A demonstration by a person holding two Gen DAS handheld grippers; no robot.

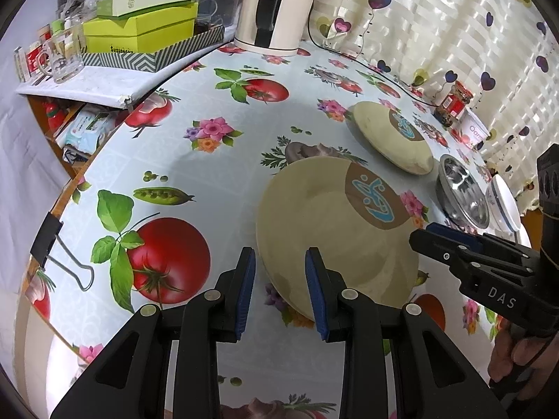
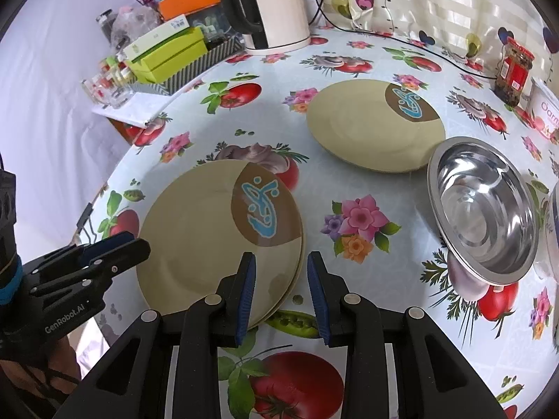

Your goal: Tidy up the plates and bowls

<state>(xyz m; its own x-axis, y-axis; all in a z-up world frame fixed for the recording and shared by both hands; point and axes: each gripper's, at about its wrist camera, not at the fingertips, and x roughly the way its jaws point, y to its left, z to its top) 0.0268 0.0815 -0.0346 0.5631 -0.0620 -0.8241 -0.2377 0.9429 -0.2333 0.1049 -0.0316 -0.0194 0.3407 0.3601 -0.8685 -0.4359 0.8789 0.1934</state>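
My left tongs and right tongs, both released, flank the stacked plates; lone plate beyond awaits stacking.

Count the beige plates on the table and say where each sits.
3: two stacked near the grippers, top plate over a lower plate showing only its edge; one far plate beside the steel bowl. More could hide underneath.
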